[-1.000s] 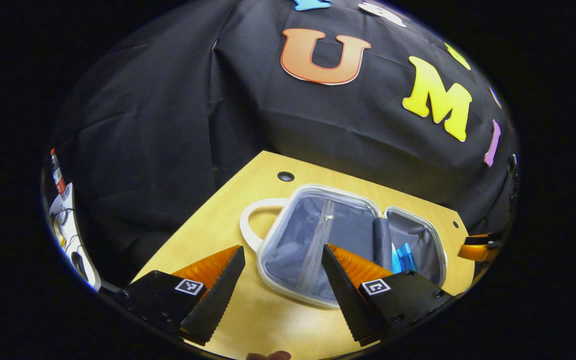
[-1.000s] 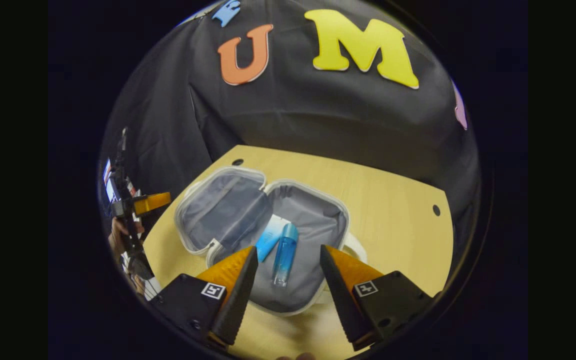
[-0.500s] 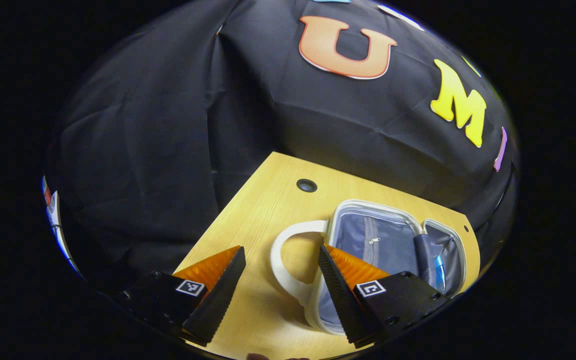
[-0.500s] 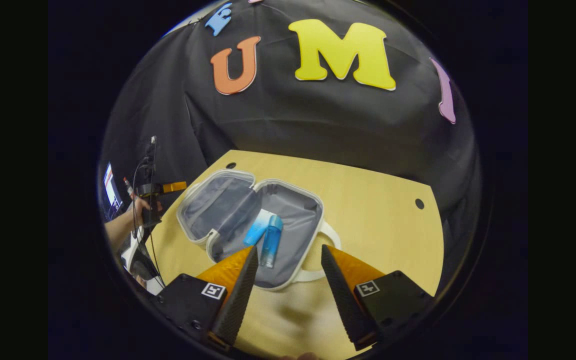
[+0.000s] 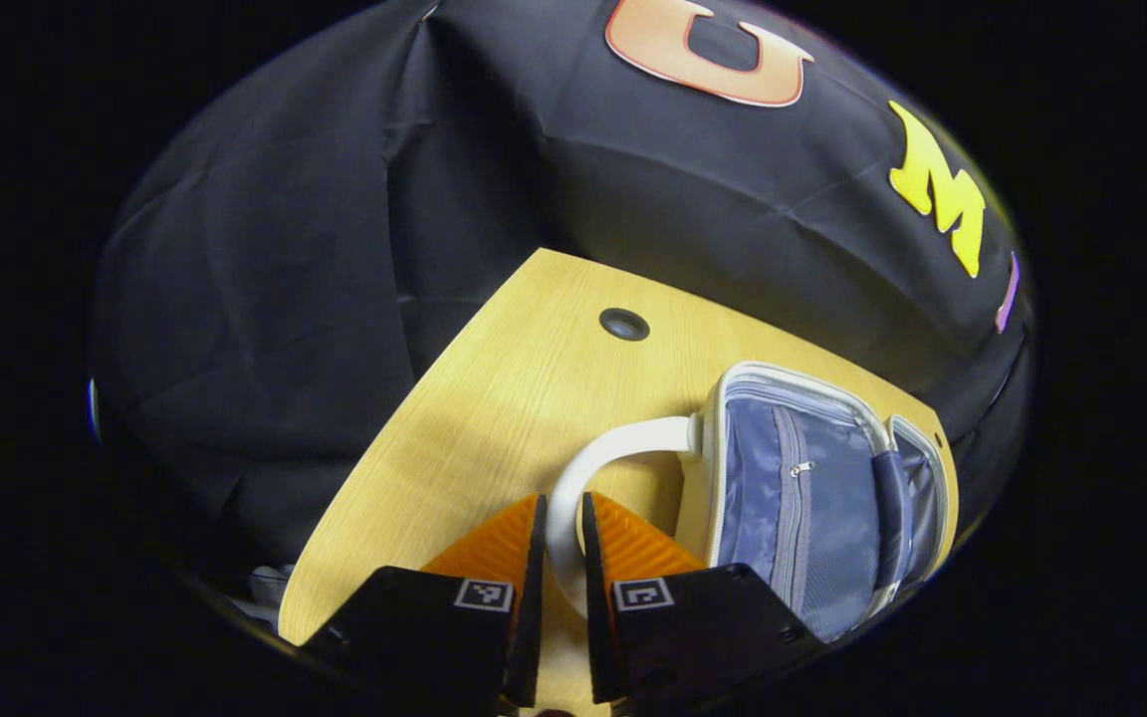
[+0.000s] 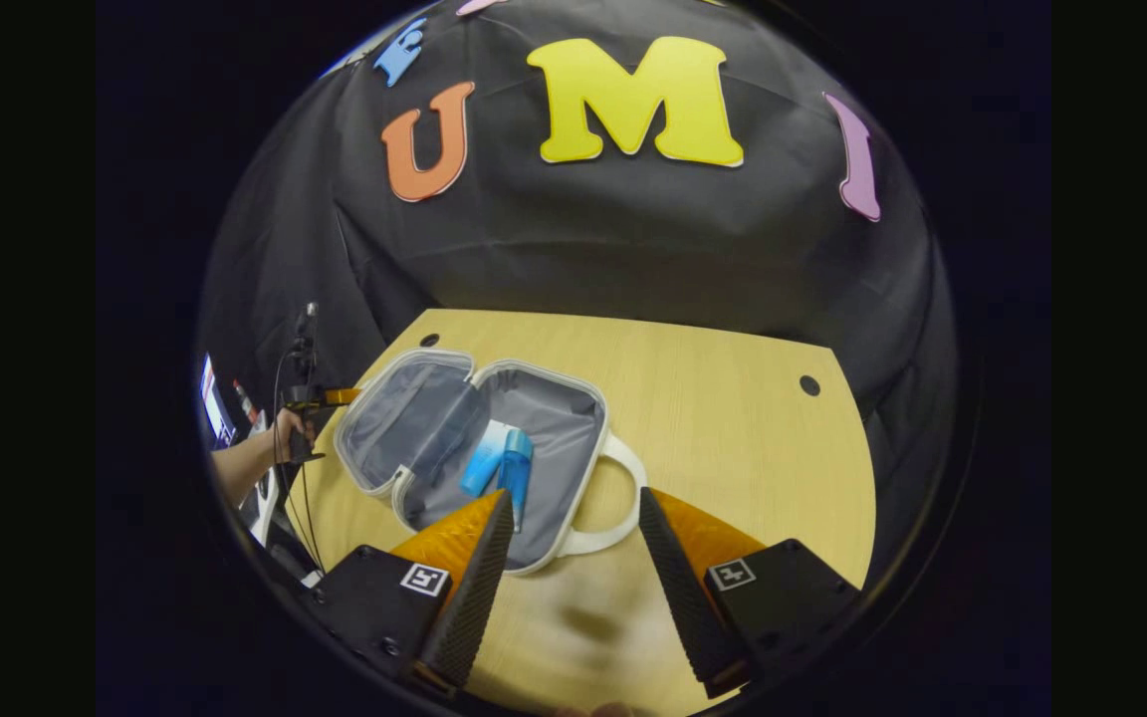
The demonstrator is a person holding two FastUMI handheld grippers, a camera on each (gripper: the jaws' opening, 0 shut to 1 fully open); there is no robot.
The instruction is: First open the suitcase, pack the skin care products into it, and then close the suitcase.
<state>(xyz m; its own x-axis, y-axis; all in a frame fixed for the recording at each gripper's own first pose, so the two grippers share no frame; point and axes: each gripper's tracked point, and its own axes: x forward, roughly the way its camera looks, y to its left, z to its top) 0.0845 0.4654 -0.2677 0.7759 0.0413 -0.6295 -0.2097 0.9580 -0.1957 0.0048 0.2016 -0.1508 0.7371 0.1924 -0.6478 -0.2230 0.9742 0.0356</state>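
The small white suitcase [image 6: 588,423] lies open on the wooden table [image 6: 733,418], grey lining up. Two blue skin care products, a tube [image 6: 484,460] and a bottle [image 6: 516,476], rest in its right half. In the left gripper view the left half [image 5: 793,498] lies at the right, and its white handle [image 5: 613,443] curves down between my fingers. My left gripper [image 5: 561,503] is shut on that handle. It appears again, held by a hand [image 6: 287,430], as the left gripper [image 6: 323,398] in the right gripper view. My right gripper [image 6: 573,508] stands open above the other handle [image 6: 623,498], holding nothing.
The table [image 5: 474,428] has round cable holes [image 5: 623,324] [image 6: 809,384] near its back edge. Its left edge drops off against the black cloth. A screen and cables [image 6: 225,408] stand off the table's left side.
My left gripper swung left from over the lid to the white handle and closed on it. My right gripper drew back from the suitcase and stayed open.
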